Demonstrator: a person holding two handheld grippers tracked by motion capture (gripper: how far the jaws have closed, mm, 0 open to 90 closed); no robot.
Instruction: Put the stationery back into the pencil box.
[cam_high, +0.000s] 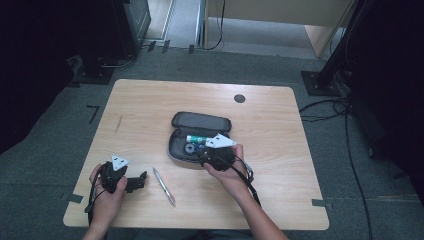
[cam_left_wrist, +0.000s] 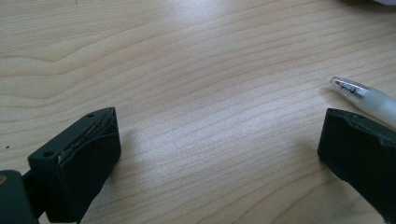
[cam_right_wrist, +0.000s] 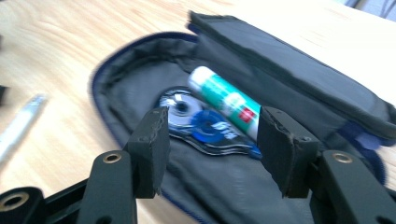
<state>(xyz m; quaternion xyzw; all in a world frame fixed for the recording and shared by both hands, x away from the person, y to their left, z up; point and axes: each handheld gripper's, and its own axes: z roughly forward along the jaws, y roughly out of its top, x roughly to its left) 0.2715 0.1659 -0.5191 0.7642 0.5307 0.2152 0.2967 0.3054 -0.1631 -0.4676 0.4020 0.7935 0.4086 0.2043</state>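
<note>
The right tool (cam_right_wrist: 212, 140) hovers over the open pencil case (cam_right_wrist: 140, 88) – jaws apart, gripping nothing. Beside the case, the left tool (cam_left_wrist: 217, 149) rests on the table (cam_left_wrist: 196, 70), jaws wide apart, near a pen (cam_left_wrist: 369, 95).

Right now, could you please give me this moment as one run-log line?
right gripper: open over correction tape in open pencil case | glue stick: inside | left gripper: open, empty | pen: on table

Light wood table (cam_high: 150, 100) on grey carpet (cam_high: 45, 150). Dark stands (cam_high: 320, 80) flank far corners, cables (cam_high: 345, 130) trail right, pale cabinet (cam_high: 280, 12) behind.
</note>
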